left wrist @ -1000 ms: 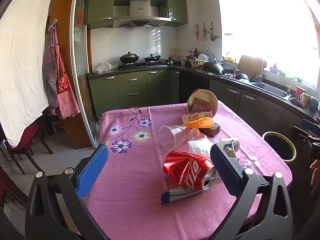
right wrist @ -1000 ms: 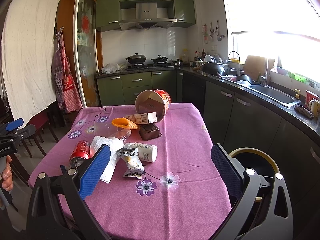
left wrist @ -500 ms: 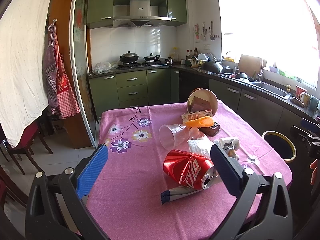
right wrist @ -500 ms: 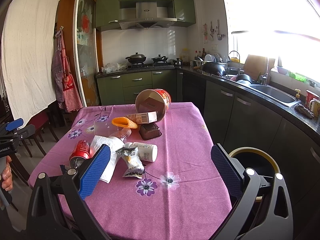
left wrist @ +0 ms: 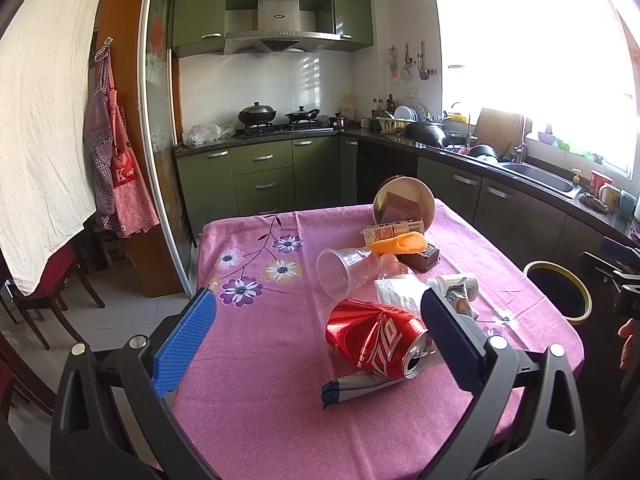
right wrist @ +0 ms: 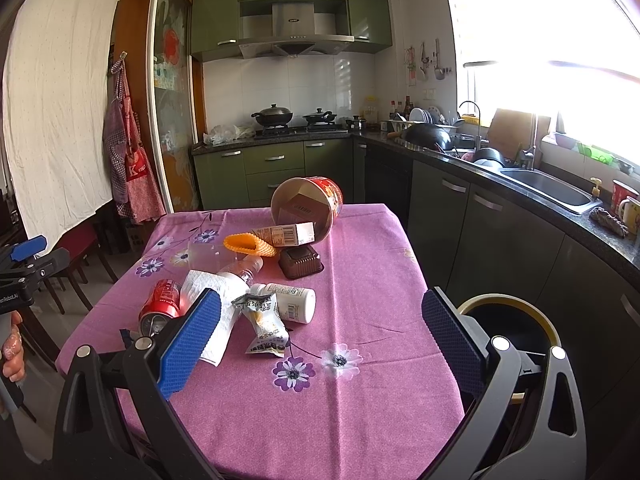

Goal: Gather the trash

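Note:
Trash lies on a pink flowered tablecloth. A crushed red can rests on its side by a flattened wrapper. Beyond it lie a clear plastic cup, a white tissue, a small white bottle, a snack packet, an orange cone, a brown tray, a carton and a tipped paper tub. My left gripper hovers open at the near left table edge; my right gripper hovers open over the near right edge.
A black bin with a yellow rim stands on the floor right of the table. Green cabinets, stove and sink line the back and right. Chairs stand to the left. A hand holds the left gripper.

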A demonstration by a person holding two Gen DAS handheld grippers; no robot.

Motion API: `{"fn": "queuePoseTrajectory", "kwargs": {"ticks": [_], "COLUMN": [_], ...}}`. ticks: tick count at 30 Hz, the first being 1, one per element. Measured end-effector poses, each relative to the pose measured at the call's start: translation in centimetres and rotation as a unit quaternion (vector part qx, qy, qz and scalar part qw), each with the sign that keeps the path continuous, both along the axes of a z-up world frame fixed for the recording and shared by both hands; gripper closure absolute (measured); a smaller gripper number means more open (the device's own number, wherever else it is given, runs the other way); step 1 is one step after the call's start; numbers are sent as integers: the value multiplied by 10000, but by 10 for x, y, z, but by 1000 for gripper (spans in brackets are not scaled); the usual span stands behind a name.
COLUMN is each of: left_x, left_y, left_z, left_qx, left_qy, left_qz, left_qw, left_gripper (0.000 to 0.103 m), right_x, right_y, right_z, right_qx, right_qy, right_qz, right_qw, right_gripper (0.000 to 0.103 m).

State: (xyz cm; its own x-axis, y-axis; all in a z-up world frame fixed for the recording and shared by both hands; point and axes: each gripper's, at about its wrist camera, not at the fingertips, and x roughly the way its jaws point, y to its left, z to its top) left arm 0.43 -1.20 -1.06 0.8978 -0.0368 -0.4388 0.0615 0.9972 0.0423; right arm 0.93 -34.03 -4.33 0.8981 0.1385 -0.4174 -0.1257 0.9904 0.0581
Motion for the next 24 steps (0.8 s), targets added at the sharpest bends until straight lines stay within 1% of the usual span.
{"fn": "queuePoseTrajectory", "kwargs": {"ticks": [12, 16, 21, 24], "left_x": [-1, 4, 30, 60], "left_y": [0, 1, 12, 21], "left_z": [3, 5, 11, 15], "left_qx": [34, -14, -90, -145], "left_qy": [-7, 54, 156, 189], "left_qz": [-89, -102, -75, -18], "left_qw": [10000, 9999, 9998, 9997], "left_gripper": [6, 6, 6, 6], "right_x": [1, 4, 12, 27], "right_y": [3, 1, 0, -2], "right_z": [-4, -4, -5, -4], "right_qx": [-6, 3, 23, 242], "right_qy": [12, 58, 138, 281], "right_qz": [4, -17, 20, 240], "right_qw": [10000, 10000, 9999, 9990], "right_gripper": [4, 4, 4, 4]}}
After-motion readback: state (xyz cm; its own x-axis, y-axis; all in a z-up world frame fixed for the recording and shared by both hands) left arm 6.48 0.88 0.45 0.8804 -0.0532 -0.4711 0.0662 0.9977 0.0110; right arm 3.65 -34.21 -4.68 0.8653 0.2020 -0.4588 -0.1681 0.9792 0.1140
